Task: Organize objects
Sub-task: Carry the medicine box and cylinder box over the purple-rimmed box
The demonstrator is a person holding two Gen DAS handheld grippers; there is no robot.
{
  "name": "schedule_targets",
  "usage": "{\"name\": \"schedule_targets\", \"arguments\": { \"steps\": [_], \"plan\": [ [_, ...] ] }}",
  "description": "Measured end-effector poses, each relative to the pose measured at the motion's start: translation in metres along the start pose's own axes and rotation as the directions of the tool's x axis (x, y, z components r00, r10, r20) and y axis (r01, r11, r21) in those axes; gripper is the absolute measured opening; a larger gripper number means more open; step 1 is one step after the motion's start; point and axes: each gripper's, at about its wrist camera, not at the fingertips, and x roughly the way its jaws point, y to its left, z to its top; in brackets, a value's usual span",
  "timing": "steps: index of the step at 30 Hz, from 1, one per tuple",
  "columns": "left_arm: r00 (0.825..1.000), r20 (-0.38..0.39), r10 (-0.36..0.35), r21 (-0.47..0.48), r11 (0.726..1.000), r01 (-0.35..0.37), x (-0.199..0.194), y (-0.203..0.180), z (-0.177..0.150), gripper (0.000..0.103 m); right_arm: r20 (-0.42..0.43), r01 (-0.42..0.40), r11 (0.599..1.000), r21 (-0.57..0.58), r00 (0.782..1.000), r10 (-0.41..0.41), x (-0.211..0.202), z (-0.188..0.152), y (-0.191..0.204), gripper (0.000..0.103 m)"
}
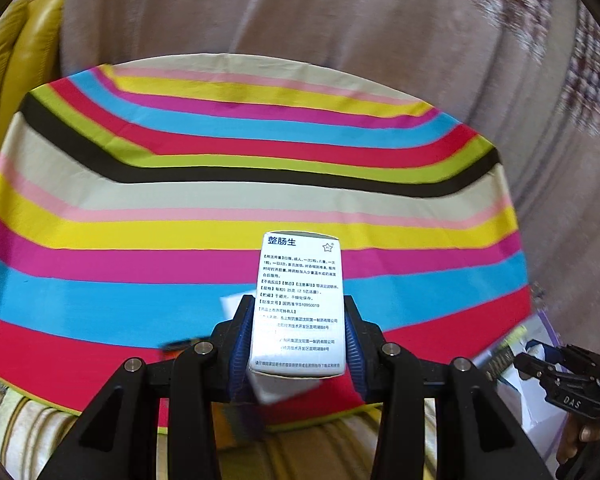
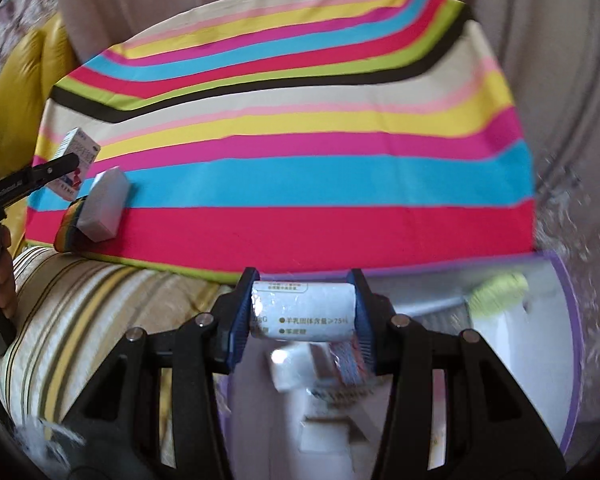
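Note:
My left gripper (image 1: 298,312) is shut on a white medicine box (image 1: 300,300) with blue Chinese print, held above the near edge of the striped cloth (image 1: 260,200); the box also shows in the right wrist view (image 2: 76,152). My right gripper (image 2: 303,304) is shut on a white wrapped packet (image 2: 303,312) with green print, held over a purple-rimmed container (image 2: 572,340). A white box (image 2: 104,204) lies on the cloth beside a small rainbow-coloured object (image 2: 70,224).
The purple-rimmed container holds several white boxes and packets (image 2: 332,400) and a lime-green item (image 2: 500,288). A striped beige cushion (image 2: 80,320) lies below the cloth. A yellow sofa (image 1: 16,60) is at the left. A grey-brown drape (image 1: 300,8) hangs behind.

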Motion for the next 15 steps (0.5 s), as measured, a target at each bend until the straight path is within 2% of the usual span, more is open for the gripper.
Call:
{"name": "schedule_targets", "arguments": {
  "steps": [5, 9, 15],
  "plan": [
    [0.998, -0.024, -0.064, 0.079, 0.995, 0.066, -0.001, -0.037, -0.008, 0.043, 0.001, 0.095, 0.995, 0.035, 0.995, -0.095, -0.016, -0.017, -0.022, 0.049],
    [0.993, -0.052, -0.11, 0.146, 0.982, 0.116, -0.003, -0.066, -0.015, 0.043, 0.0, 0.12, 0.988, 0.096, 0.993, -0.121, -0.033, -0.031, -0.04, 0.049],
    [0.977, -0.122, -0.177, 0.254, 0.946, 0.203, -0.004, -0.109, -0.031, 0.043, -0.008, 0.194, 0.966, 0.168, 0.981, -0.196, -0.057, -0.055, -0.071, 0.05]
  ]
}}
